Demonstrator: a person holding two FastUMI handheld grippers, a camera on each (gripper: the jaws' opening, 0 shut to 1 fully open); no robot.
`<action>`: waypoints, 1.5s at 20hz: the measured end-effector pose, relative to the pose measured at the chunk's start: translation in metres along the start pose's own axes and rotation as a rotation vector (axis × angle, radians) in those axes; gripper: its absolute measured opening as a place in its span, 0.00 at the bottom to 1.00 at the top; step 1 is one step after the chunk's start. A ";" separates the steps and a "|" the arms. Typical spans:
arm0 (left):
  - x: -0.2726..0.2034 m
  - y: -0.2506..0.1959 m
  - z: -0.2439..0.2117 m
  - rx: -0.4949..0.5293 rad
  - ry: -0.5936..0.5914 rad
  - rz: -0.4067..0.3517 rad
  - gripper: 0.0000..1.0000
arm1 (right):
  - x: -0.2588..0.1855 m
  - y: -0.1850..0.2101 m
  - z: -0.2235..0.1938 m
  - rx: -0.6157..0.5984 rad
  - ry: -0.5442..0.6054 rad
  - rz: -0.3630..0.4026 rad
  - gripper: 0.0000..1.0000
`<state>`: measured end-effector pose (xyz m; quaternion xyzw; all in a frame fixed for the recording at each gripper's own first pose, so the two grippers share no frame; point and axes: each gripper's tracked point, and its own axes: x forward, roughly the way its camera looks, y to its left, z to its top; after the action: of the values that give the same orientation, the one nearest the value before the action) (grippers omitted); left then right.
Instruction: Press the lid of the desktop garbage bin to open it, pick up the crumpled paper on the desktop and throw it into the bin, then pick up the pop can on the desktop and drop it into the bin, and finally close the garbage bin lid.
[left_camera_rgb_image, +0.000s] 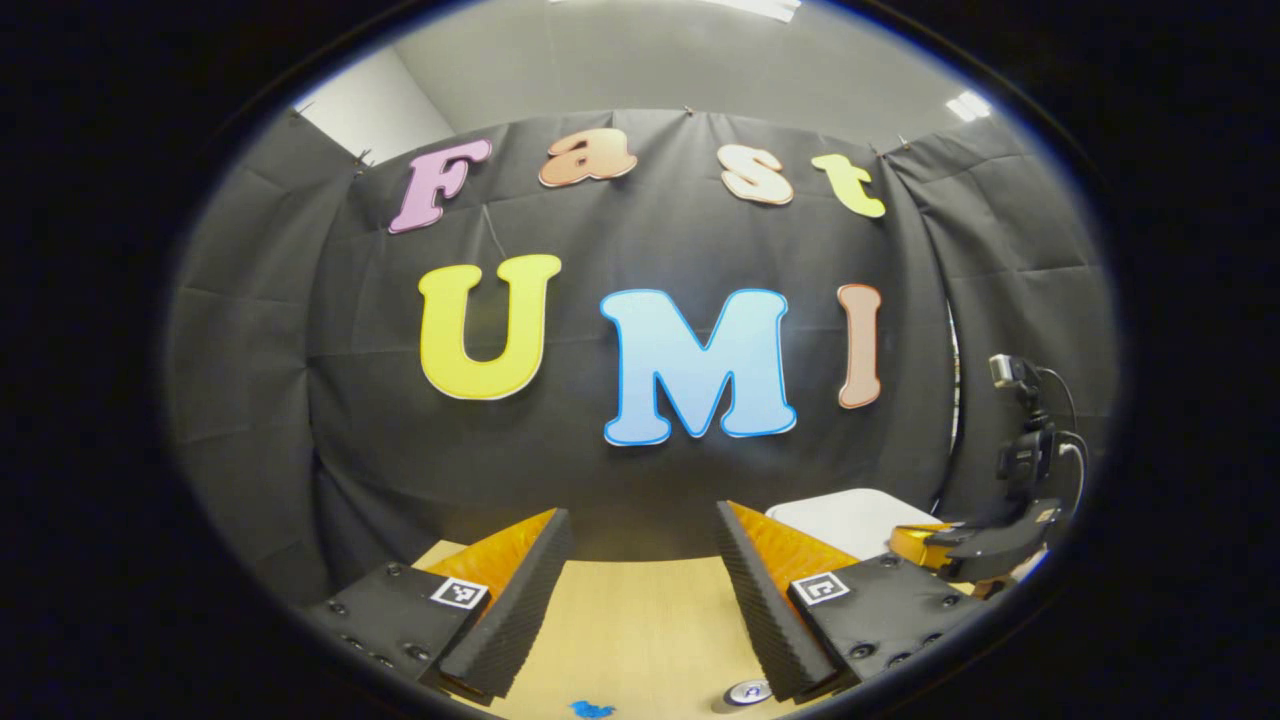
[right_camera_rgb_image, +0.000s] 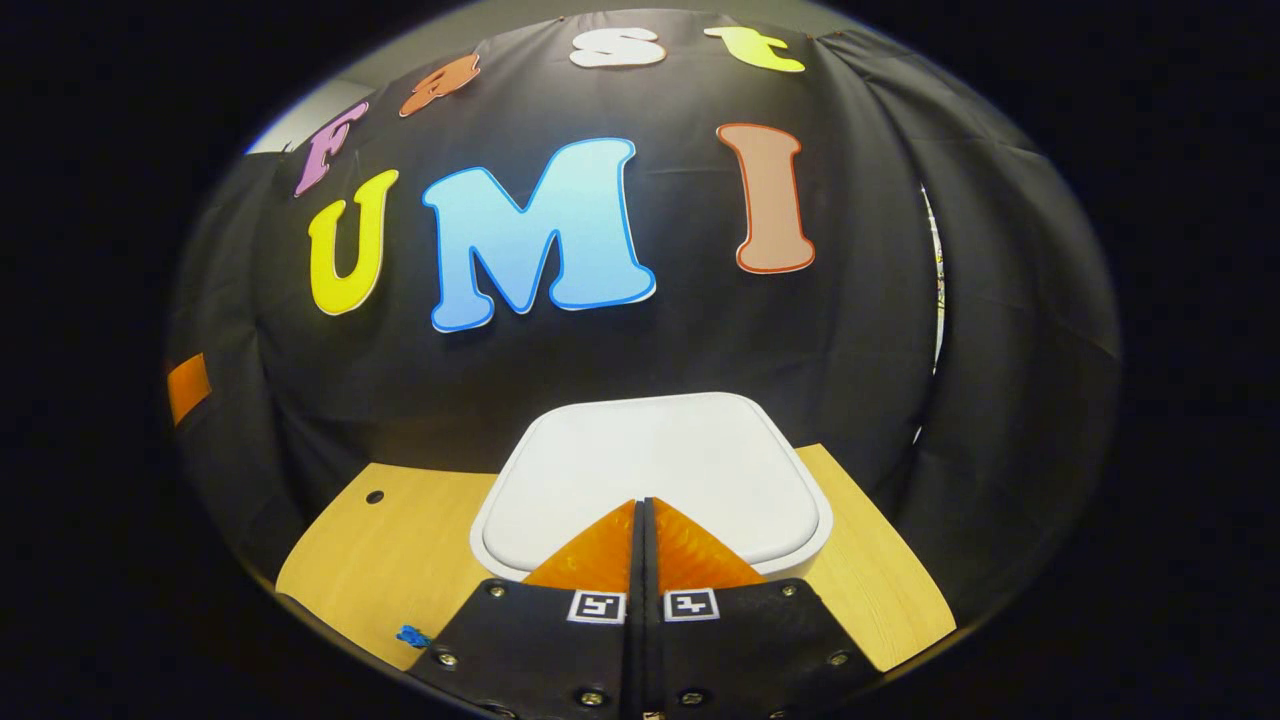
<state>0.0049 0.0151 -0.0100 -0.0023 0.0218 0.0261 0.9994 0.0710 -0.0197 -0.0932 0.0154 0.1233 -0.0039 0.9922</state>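
With its fingers pressed together and empty, the right tongs hang over the near edge of the bin lid, which lies flat and unopened on the desk. A straight downward push near the lid's middle looks best. The left tongs wait wide apart, holding nothing.

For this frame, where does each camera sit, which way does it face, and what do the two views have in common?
Left gripper view: rides on the left gripper, low over the wooden table, facing the booth wall; its own fingers stand apart, and the right gripper shows at right over the white bin lid.
Right gripper view: rides on the right gripper, looking down its closed fingers at the bin lid, which is shut.
Shared: table, bin lid, booth wall.
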 end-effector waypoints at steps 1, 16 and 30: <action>0.000 0.000 -0.001 0.000 0.000 -0.001 0.94 | 0.000 0.000 0.000 -0.003 0.005 0.000 0.00; -0.005 -0.004 0.005 0.011 -0.018 -0.019 0.95 | -0.009 0.002 0.012 -0.019 -0.068 0.008 0.00; -0.005 0.002 -0.004 0.001 -0.010 -0.010 0.94 | -0.053 0.010 0.066 -0.023 -0.245 -0.011 0.00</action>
<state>-0.0006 0.0166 -0.0139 -0.0018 0.0168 0.0210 0.9996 0.0355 -0.0113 -0.0155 0.0025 0.0011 -0.0097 0.9999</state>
